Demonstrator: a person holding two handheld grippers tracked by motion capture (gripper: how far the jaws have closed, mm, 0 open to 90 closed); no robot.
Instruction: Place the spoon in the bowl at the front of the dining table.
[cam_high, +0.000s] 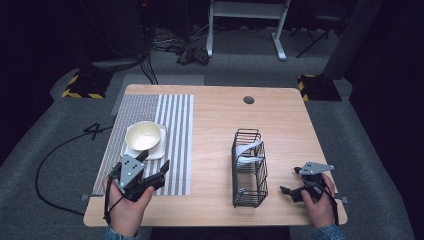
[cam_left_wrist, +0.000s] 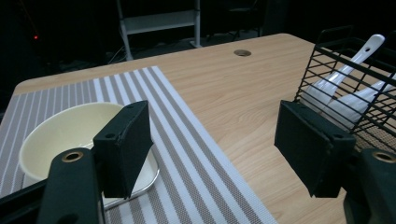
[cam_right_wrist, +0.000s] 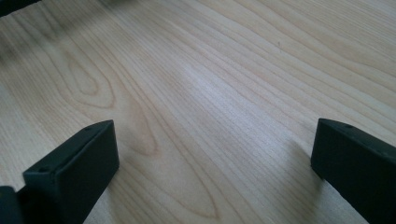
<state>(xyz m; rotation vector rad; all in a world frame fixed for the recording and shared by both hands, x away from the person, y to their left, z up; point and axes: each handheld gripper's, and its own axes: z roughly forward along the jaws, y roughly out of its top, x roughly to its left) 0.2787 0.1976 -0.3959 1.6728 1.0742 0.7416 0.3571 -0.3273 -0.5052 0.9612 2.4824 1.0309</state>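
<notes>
A cream bowl (cam_high: 143, 135) (cam_left_wrist: 56, 135) sits on a white square plate (cam_high: 159, 148) (cam_left_wrist: 142, 183) on a striped placemat (cam_high: 175, 125) (cam_left_wrist: 187, 154). My left gripper (cam_high: 154, 161) (cam_left_wrist: 217, 140) hovers just in front of the plate, open and holding nothing. A black wire basket (cam_high: 249, 170) (cam_left_wrist: 355, 88) holds white spoons (cam_high: 250, 150) (cam_left_wrist: 348, 70). My right gripper (cam_high: 290, 180) (cam_right_wrist: 215, 158) is to the right of the basket, low over bare wood, open and holding nothing.
The wooden table (cam_high: 215, 115) has a round cable hole (cam_high: 248, 100) (cam_left_wrist: 242, 52) near its far edge. A white desk frame (cam_high: 247, 20) stands on the floor behind the table. Cables trail across the grey floor on the left.
</notes>
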